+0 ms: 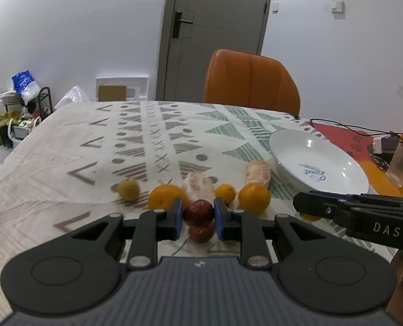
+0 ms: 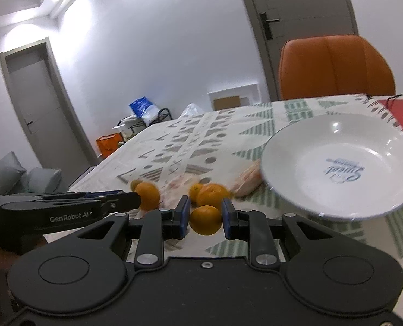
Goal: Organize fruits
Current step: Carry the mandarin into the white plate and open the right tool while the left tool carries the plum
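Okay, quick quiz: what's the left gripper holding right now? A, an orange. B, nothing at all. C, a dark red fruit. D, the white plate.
C: in the left wrist view the left gripper has its blue pads pressed on either side of a dark red fruit.

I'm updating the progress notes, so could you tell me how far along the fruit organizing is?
Nothing is placed yet: the white plate holds no fruit. In hand: the left gripper has its jaws shut on a red apple, and the right gripper grips an orange. Left on the tablecloth: another red fruit, three oranges, a yellow-green fruit and two net-wrapped fruits.
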`<state>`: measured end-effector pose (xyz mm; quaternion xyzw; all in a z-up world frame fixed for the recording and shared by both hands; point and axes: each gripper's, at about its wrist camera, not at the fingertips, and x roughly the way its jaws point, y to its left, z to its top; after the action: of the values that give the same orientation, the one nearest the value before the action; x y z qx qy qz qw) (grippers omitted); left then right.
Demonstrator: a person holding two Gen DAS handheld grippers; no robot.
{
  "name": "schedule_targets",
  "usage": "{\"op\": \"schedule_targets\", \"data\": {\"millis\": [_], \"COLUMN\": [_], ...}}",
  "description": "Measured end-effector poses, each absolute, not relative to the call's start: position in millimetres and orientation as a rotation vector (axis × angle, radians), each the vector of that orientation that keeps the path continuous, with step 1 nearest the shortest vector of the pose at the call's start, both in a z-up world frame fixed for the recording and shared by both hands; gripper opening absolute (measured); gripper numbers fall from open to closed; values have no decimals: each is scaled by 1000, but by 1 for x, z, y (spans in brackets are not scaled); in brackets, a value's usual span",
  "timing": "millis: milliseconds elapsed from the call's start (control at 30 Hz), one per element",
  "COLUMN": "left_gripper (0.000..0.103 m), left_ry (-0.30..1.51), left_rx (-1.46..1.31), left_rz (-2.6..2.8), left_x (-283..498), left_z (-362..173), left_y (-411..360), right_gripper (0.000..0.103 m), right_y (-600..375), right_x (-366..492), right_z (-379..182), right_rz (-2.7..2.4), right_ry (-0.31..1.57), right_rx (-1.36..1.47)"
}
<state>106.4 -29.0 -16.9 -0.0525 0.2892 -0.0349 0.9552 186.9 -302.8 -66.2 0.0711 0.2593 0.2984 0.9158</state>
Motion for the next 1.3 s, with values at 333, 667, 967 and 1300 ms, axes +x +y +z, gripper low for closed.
{"op": "schedule_targets", "data": {"millis": [333, 667, 967, 1300], "left_gripper": [23, 23, 23, 23], "left_ry": [569, 561, 550, 554], "left_rx": [-77, -52, -32, -19], "left_rz": [-127, -170, -205, -244], "left_x": [122, 131, 138, 150], "left_z": [-10, -7, -5, -6], "left_y": [-60, -88, -109, -131], "right_gripper": [23, 23, 23, 26], "right_y": [-330, -361, -379, -401], "right_x": [195, 198, 203, 206], "right_z": [-56, -54, -58, -66], "right_rz": [526, 443, 375, 301], "right_ry": [486, 455, 445, 440], "right_rx": [161, 177, 171, 204]}}
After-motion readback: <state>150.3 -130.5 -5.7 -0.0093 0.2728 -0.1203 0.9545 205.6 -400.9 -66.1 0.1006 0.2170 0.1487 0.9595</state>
